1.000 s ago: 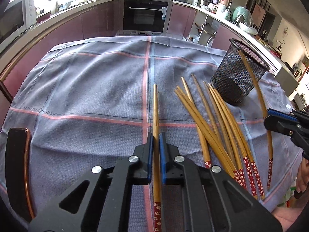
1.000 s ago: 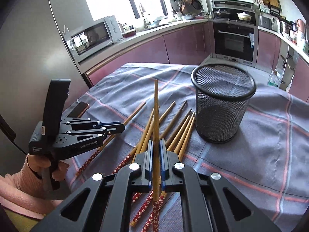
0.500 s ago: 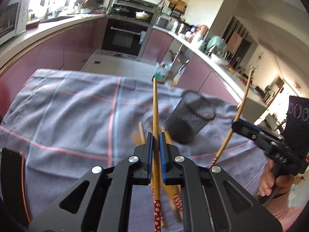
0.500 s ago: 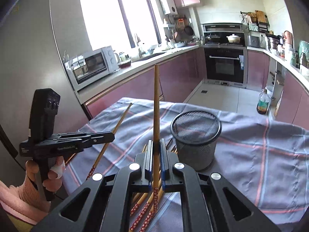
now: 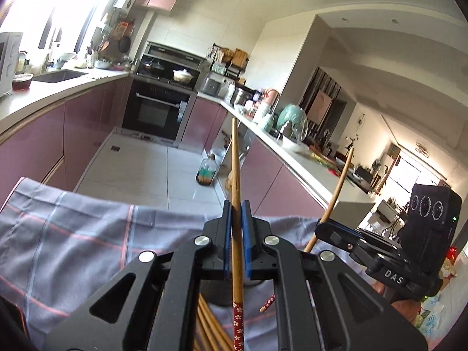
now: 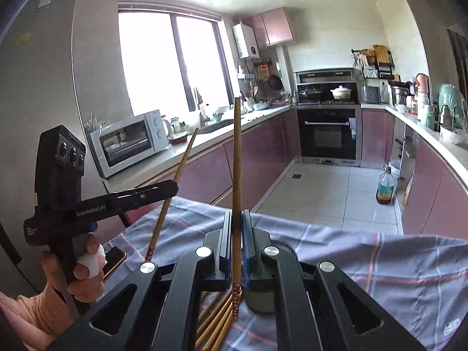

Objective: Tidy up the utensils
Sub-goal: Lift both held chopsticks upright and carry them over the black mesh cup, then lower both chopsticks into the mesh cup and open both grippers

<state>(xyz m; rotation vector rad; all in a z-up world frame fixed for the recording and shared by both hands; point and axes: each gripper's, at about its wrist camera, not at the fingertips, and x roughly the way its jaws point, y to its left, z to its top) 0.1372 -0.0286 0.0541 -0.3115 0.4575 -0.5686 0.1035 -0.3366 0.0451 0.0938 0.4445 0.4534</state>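
Chopsticks now ride upright in both my tongs: left tongs [image 5: 236, 219] pinch one chopstick [image 5: 235, 169], right tongs [image 6: 237, 228] pinch another [image 6: 237, 158], lifted off the worktop [image 5: 73, 234]; mesh cup sits at six o'clock, mostly hidden.

One bamboo chopstick [image 5: 235, 175] with a red, flower-patterned end stands nearly upright, clamped between the blue pads of the left tool [image 5: 235, 228], its red end pointing down. A second chopstick [image 6: 237, 161] of the same kind stands upright in the right tool [image 6: 237, 234], gripped just above its red band. More chopsticks [image 6: 218, 318] lie bunched on the grey checked cloth of the tabletop, beside the dark mesh holder [image 6: 260, 295], largely hidden behind the tools.
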